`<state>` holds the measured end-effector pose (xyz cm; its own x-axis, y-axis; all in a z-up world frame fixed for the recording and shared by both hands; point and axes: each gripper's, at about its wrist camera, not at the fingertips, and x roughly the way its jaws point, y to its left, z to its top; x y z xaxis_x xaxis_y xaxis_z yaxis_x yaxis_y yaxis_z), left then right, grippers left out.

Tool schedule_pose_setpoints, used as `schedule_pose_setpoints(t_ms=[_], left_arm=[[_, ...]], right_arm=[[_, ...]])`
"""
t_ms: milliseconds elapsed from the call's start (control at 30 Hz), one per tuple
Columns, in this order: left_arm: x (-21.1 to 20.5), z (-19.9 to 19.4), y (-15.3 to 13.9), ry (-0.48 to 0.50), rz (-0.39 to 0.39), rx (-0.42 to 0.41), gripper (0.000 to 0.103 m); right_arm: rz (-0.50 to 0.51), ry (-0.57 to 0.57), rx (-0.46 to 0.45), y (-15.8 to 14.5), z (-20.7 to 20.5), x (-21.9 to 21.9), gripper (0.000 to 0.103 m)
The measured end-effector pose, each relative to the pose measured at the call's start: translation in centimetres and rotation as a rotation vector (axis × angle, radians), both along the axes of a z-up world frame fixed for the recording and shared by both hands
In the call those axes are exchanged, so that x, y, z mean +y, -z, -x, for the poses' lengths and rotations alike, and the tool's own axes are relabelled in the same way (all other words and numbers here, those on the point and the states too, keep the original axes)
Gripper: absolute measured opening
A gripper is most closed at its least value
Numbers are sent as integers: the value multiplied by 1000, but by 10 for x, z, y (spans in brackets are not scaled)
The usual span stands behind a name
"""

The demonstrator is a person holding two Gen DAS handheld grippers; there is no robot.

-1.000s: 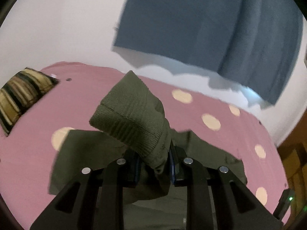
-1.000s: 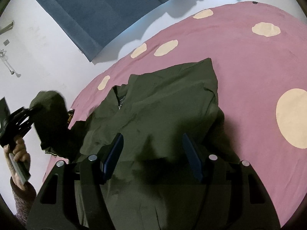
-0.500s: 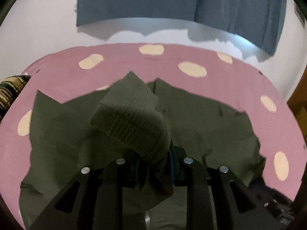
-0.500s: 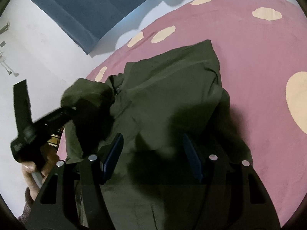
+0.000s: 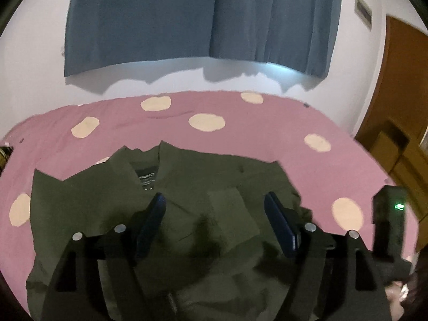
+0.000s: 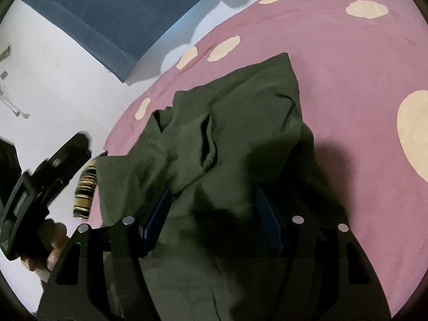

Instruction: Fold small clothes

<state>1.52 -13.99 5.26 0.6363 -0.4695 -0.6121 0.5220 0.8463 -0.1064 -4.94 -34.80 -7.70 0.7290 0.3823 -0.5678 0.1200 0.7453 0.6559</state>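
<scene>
An olive green jacket (image 5: pixel 80 214) lies spread on the pink bedspread (image 5: pixel 240 133), collar and label towards the wall. Its sleeve is folded in over the body, and the ribbed cuff (image 5: pixel 231 214) lies flat on the chest. My left gripper (image 5: pixel 215 200) hovers just above that cuff. Its jaws are opening and the blue pads touch no cloth. My right gripper (image 6: pixel 212 195) stands open over the jacket (image 6: pixel 254 112) near its lower part, with nothing pressed between its fingers. The left gripper (image 6: pixel 53 165) shows blurred at the left of the right wrist view, held by a hand (image 6: pixel 50 243).
The pink bedspread (image 6: pixel 347 67) with cream dots reaches a white wall with a dark blue curtain (image 5: pixel 200 18). A striped cushion (image 6: pixel 85 190) lies at the bed's left edge. A wooden door (image 5: pixel 401 93) stands on the right. The right gripper's black housing (image 5: pixel 389 230) shows a green light.
My left gripper carried the sleeve cuff across over the jacket's body, came lower, then opened and let it go. The cuff now lies on the jacket. The right gripper stayed put.
</scene>
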Motion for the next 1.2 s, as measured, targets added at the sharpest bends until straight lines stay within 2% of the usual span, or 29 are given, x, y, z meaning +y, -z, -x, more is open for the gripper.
schedule_pose_setpoints(t_ms=[133,167,267,433,600,633,700,767,800,833,867,933,1067,1200], left_arm=[[68,-2,-5,-73,81,12,75],[81,-2,-4,-92,87,7,75],[133,-4,5,-175,75,-4,76],[199,-4,31,-304,58,45,76],[236,-5,55,-380,59,114,76],[239,-5,57,-387,59,119,76],[244,-3,62,-396,67,131,76],[247,-4,65,-400,77,146,76],[248,-4,66,-399,80,152,76],[248,-5,68,-399,78,159,76],[248,-6,70,-399,76,163,76],[249,-6,72,-400,78,170,76],[251,-8,82,-412,73,195,76],[255,-11,89,-439,64,224,76]], right_arm=[[-39,-6,-37,-14,2,-7,66],[-45,-19,-40,-17,-2,-6,73],[-46,-49,-16,-17,-21,-4,75],[-60,-100,49,-9,-75,4,75],[34,-170,164,4,-118,27,75],[40,-182,186,7,-122,32,73],[75,-211,223,11,-127,45,58],[123,-215,244,12,-128,53,39],[124,-218,250,12,-128,55,37],[117,-219,253,12,-128,56,32],[114,-222,253,11,-128,57,20],[122,-236,227,2,-128,64,12],[116,-237,128,-33,-133,77,9],[76,-243,-53,-98,-131,93,9]])
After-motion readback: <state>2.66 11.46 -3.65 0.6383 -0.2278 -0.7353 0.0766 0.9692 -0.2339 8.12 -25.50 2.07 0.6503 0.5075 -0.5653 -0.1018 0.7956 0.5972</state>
